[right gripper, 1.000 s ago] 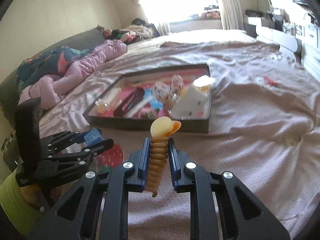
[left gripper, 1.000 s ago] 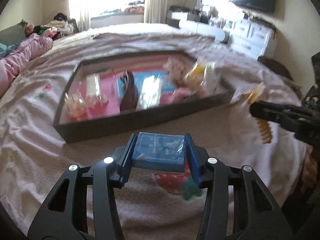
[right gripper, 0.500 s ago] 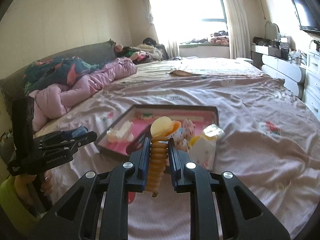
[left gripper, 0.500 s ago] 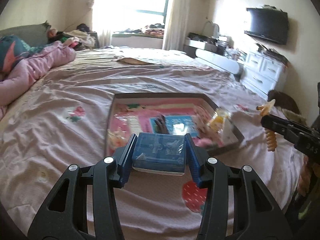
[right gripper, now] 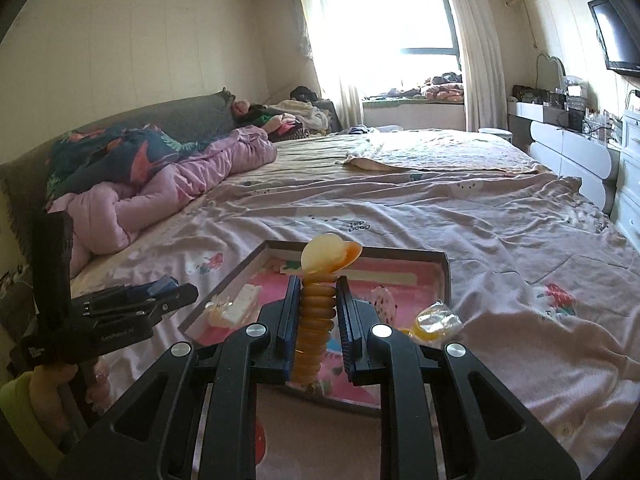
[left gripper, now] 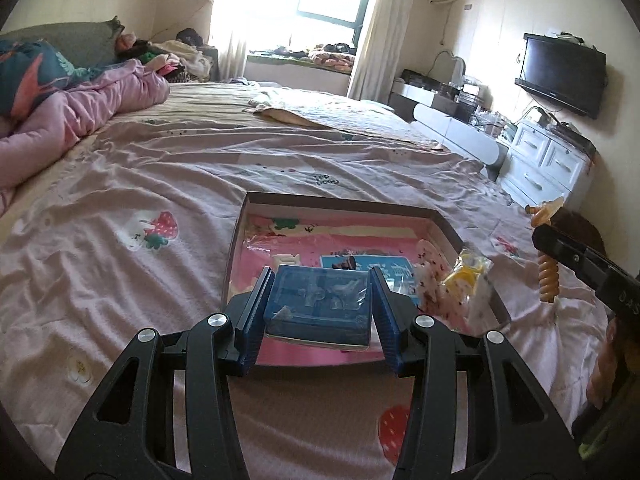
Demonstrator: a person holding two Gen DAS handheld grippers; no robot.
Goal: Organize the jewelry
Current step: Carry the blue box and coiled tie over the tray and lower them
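My left gripper (left gripper: 320, 280) is shut on a small blue see-through box (left gripper: 318, 304), held flat above the near edge of the tray. The tray (left gripper: 340, 200) is a shallow dark-rimmed box with a pink lining, lying on the bed. My right gripper (right gripper: 318, 284) is shut on an orange spiral hair tie (right gripper: 314, 320) with a pale yellow ornament on top, also over the tray (right gripper: 360, 250). Each gripper shows in the other's view: the right one (left gripper: 538, 236) at the right edge, the left one (right gripper: 188, 292) at the left.
In the tray lie a yellow bagged item (left gripper: 468, 276), a white spotted piece (left gripper: 428, 276) and a dark clip (left gripper: 346, 263). A pink quilt (right gripper: 180, 176) is heaped at the left. White drawers (left gripper: 548, 160) and a TV (left gripper: 560, 72) stand along the right wall.
Both grippers have risen and tipped up, so the tray sits lower and smaller and more of the room shows. Each keeps the same grip on its item.
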